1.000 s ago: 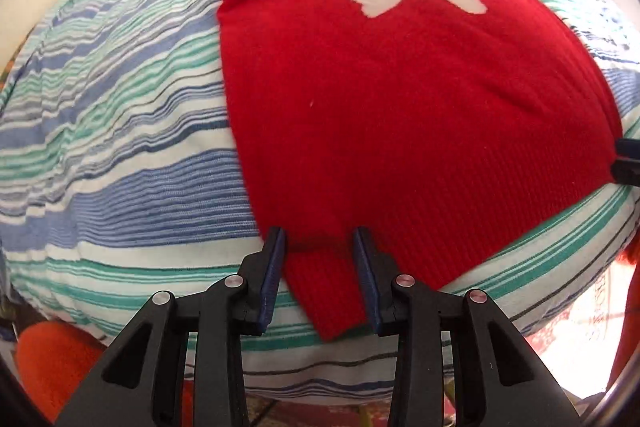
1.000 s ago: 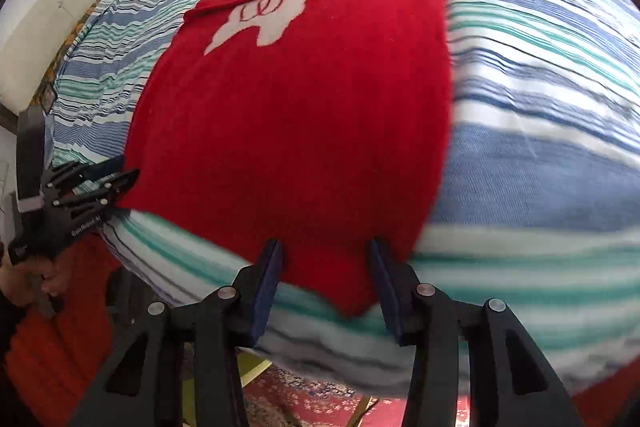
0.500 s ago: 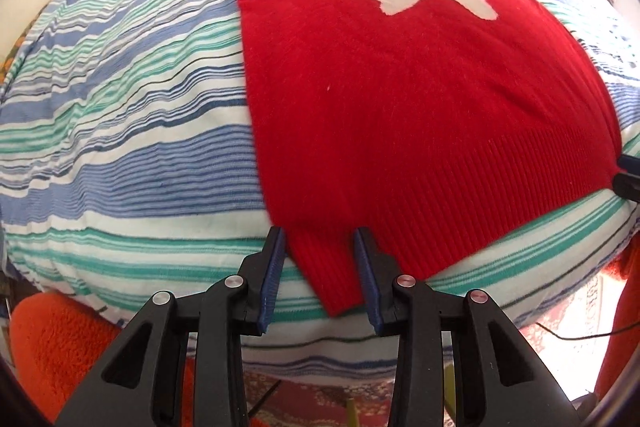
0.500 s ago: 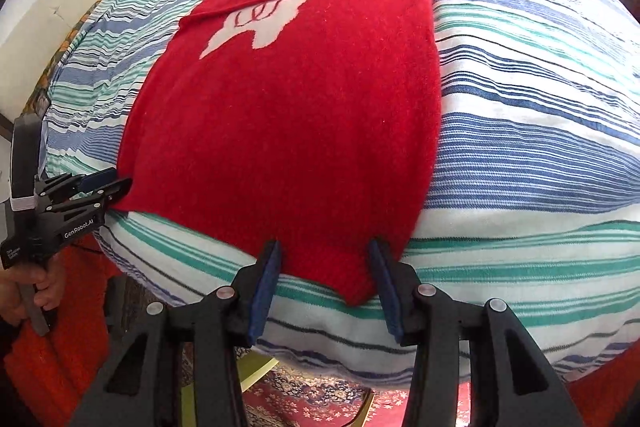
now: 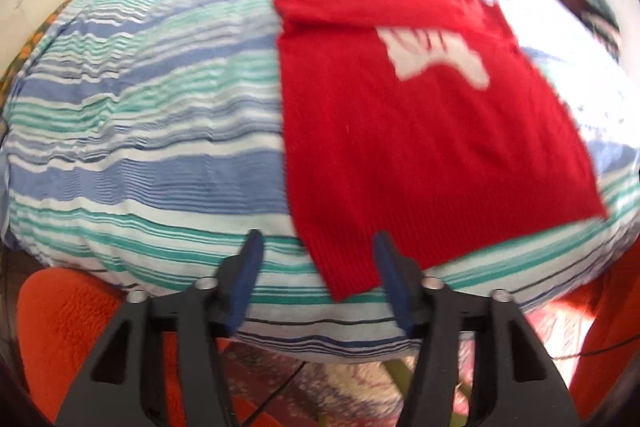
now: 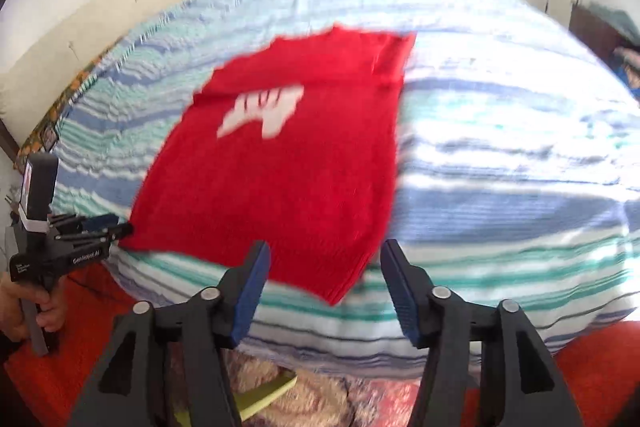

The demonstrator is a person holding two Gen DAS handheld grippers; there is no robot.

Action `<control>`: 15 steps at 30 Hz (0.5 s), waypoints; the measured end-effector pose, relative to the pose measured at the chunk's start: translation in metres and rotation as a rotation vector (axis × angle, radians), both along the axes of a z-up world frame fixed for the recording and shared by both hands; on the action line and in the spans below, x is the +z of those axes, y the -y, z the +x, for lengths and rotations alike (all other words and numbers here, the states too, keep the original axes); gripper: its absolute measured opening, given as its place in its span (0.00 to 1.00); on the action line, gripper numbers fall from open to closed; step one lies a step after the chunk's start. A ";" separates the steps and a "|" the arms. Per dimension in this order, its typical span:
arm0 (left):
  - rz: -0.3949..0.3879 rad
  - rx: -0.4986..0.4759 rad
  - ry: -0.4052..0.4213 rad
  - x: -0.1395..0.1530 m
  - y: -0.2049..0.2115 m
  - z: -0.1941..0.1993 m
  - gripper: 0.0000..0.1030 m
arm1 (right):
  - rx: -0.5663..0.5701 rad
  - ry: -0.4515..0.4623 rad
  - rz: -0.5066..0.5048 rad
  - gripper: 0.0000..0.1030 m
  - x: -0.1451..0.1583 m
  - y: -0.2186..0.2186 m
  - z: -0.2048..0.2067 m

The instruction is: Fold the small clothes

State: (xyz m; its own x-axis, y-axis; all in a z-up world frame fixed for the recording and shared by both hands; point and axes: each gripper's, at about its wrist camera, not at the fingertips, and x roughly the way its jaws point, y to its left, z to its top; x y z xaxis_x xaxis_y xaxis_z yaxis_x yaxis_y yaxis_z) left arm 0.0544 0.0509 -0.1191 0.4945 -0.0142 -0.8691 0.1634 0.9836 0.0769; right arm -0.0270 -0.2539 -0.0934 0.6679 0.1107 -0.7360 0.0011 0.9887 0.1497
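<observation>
A red sweater (image 5: 420, 131) with a white motif lies flat on a striped bed (image 5: 140, 147), its hem toward me and its sleeves folded in. My left gripper (image 5: 318, 273) is open and empty, just short of the hem's left corner. My right gripper (image 6: 324, 281) is open and empty, with the hem's right corner (image 6: 336, 291) lying between its fingers, untouched. The sweater (image 6: 288, 163) also shows in the right wrist view, where the left gripper (image 6: 116, 227) sits at the hem's left corner. Both views are blurred.
The striped bed (image 6: 500, 167) fills both views, with a pale wall (image 6: 100, 7) behind it. An orange rug (image 5: 68, 327) and a patterned carpet (image 6: 320, 399) lie below the bed's front edge. A yellow-green object (image 6: 264, 393) shows near the floor.
Both grippers have opened wider and pulled back and up from the sweater's hem. The sweater now looks smaller and farther away.
</observation>
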 end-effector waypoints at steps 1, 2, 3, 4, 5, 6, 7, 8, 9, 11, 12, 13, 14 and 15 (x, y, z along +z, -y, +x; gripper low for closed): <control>-0.013 0.009 0.021 0.007 -0.001 -0.003 0.65 | -0.007 0.032 -0.016 0.60 0.007 0.001 -0.004; -0.027 0.013 0.045 0.016 0.000 -0.005 0.68 | -0.015 0.065 -0.035 0.61 0.014 0.001 -0.007; -0.035 0.012 0.068 0.024 0.001 -0.006 0.70 | -0.021 0.095 -0.055 0.65 0.020 0.001 -0.010; -0.042 0.008 0.098 0.033 0.003 -0.009 0.73 | -0.024 0.128 -0.078 0.67 0.027 -0.001 -0.014; -0.050 0.005 0.134 0.043 0.004 -0.010 0.76 | -0.028 0.167 -0.108 0.68 0.034 -0.002 -0.019; -0.065 0.003 0.177 0.053 0.005 -0.012 0.78 | -0.037 0.209 -0.142 0.70 0.043 -0.004 -0.023; -0.076 0.002 0.206 0.058 0.003 -0.009 0.82 | -0.052 0.263 -0.180 0.78 0.052 -0.006 -0.029; -0.090 0.004 0.253 0.064 0.004 -0.011 0.88 | -0.081 0.333 -0.225 0.83 0.063 -0.008 -0.037; -0.097 0.006 0.305 0.068 0.004 -0.014 0.91 | -0.122 0.399 -0.261 0.98 0.072 -0.009 -0.045; -0.095 0.006 0.375 0.068 0.003 -0.016 0.94 | -0.186 0.489 -0.262 1.00 0.080 -0.007 -0.052; -0.084 0.004 0.389 0.062 0.004 -0.014 0.94 | -0.179 0.465 -0.209 1.00 0.076 -0.001 -0.047; -0.068 0.002 0.383 0.056 0.003 -0.012 0.94 | -0.147 0.385 -0.139 1.00 0.065 0.004 -0.038; -0.051 0.001 0.362 0.046 0.002 -0.009 0.94 | -0.126 0.288 -0.081 1.00 0.052 0.007 -0.029; -0.041 0.005 0.341 0.039 0.000 -0.008 0.94 | -0.134 0.213 -0.051 0.99 0.042 0.010 -0.021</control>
State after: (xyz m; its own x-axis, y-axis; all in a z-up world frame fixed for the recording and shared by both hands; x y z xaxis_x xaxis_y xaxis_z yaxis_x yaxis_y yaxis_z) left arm 0.0462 0.0505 -0.0806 0.7564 -0.0428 -0.6527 0.1306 0.9876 0.0866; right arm -0.0483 -0.2637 -0.0513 0.8144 -0.0223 -0.5798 0.1061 0.9881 0.1110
